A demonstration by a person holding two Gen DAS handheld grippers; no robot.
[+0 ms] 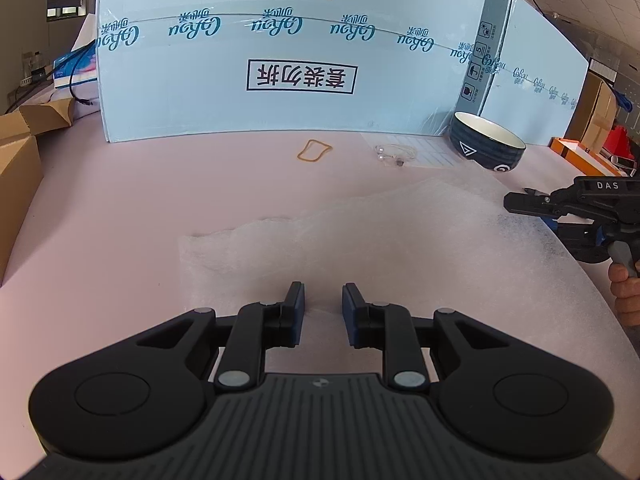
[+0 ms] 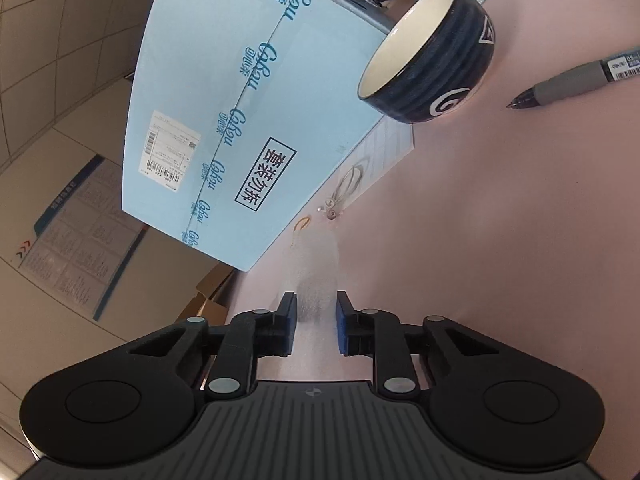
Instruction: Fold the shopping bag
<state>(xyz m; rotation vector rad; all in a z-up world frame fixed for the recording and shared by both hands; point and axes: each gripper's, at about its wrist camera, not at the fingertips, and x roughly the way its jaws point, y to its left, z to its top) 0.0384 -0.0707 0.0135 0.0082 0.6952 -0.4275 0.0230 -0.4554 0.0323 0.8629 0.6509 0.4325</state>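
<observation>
The shopping bag [image 1: 360, 236] is a white, translucent sheet lying flat on the pink table [image 1: 120, 208]. My left gripper [image 1: 323, 308] hovers low over the bag's near edge. Its jaws stand a narrow gap apart, and nothing is pinched between them. At the bag's right edge my right gripper [image 1: 516, 204] comes in from the side, held by a hand [image 1: 626, 288]. In the right wrist view the bag [image 2: 314, 268] rises edge-on between the jaws of the right gripper [image 2: 317, 312], which is shut on it.
A dark blue bowl [image 1: 486, 144] stands behind the bag at the right. A rubber band [image 1: 314, 151] and a clear packet [image 1: 396, 152] lie near a big light-blue box [image 1: 280, 60]. A pen [image 2: 572, 80] lies beyond the bowl. Cardboard boxes [image 1: 16, 184] line the left edge.
</observation>
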